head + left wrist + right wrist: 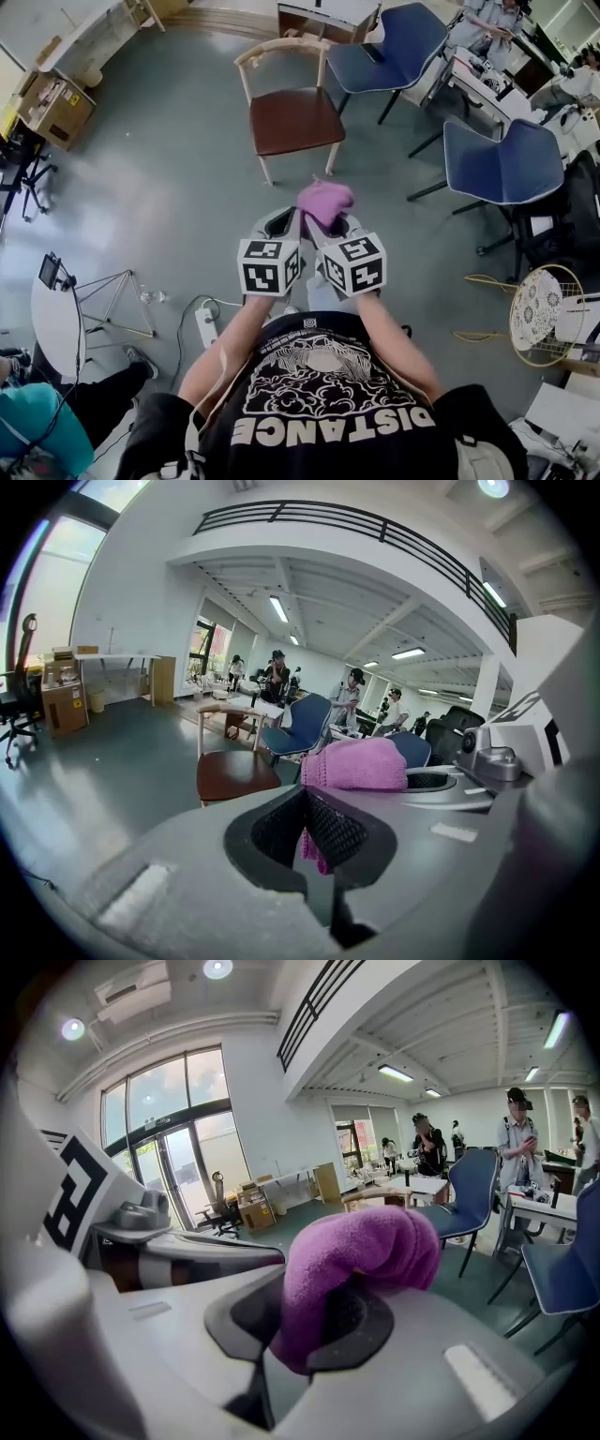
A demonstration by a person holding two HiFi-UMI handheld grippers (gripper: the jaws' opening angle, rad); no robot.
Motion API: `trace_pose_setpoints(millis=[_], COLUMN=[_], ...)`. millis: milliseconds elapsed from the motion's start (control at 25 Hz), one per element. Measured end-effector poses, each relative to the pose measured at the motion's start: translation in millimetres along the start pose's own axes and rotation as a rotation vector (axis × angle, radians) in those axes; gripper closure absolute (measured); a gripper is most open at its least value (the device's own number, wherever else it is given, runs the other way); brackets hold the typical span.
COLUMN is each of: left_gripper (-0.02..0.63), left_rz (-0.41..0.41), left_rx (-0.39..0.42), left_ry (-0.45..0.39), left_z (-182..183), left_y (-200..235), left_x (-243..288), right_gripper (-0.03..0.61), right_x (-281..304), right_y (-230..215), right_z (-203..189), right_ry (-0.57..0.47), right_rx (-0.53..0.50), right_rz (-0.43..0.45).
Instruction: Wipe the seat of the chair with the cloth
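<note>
A large open workroom with a grey floor [169, 187] is seen from above. At the far left cardboard boxes [56, 105] are stacked, and nearer the person's feet a white power strip [206, 326] lies with its cable looped across the floor. Ahead stands the wooden chair [293, 117]; its brown seat is bare and well apart from both tools.

The left gripper [281, 223] is held just beside the right one. In its own view its jaws are closed on a hanging edge of the purple cloth [324, 201]. The bulk of the cloth is bunched above the right gripper [339, 230], whose jaws are clamped on the wad. To the right, blue office chairs [502, 164] are parked.

Wiping is judged not yet begun; the chair has still to be reached. Several faults can be foreseen:
- The cable could be caught by a foot on the approach.
- If one grip is eased unevenly, the cloth could be dragged out of the other.
- With the cloth left bunched, little fabric would meet the seat, and hard jaw tips might scrape the wood.
</note>
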State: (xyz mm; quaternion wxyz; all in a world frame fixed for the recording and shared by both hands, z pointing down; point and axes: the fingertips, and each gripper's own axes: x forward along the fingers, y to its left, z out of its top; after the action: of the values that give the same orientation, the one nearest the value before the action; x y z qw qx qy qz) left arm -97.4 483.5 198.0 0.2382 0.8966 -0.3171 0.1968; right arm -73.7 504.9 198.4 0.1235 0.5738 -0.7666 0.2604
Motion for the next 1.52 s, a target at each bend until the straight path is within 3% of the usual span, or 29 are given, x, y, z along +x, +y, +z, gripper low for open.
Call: trace_pose_setpoints(millis=[840, 1520], left_gripper=[0.617, 0.617], left_rz=[0.176, 0.168], left_rx=[-0.06, -0.036], left_ry=[0.022, 0.04], left_z=[65.5, 77.8], left_y=[24.7, 9.7], left_x=[115.9, 152.6], right_gripper=[0.517, 0.517], right_x=[74.8, 70.8], right_y=[-108.9, -151.0], right_z=[63.5, 70.0], right_ry=[0.04, 0.027], right_rx=[0.001, 0.032], right_rz=[0.183, 0.161])
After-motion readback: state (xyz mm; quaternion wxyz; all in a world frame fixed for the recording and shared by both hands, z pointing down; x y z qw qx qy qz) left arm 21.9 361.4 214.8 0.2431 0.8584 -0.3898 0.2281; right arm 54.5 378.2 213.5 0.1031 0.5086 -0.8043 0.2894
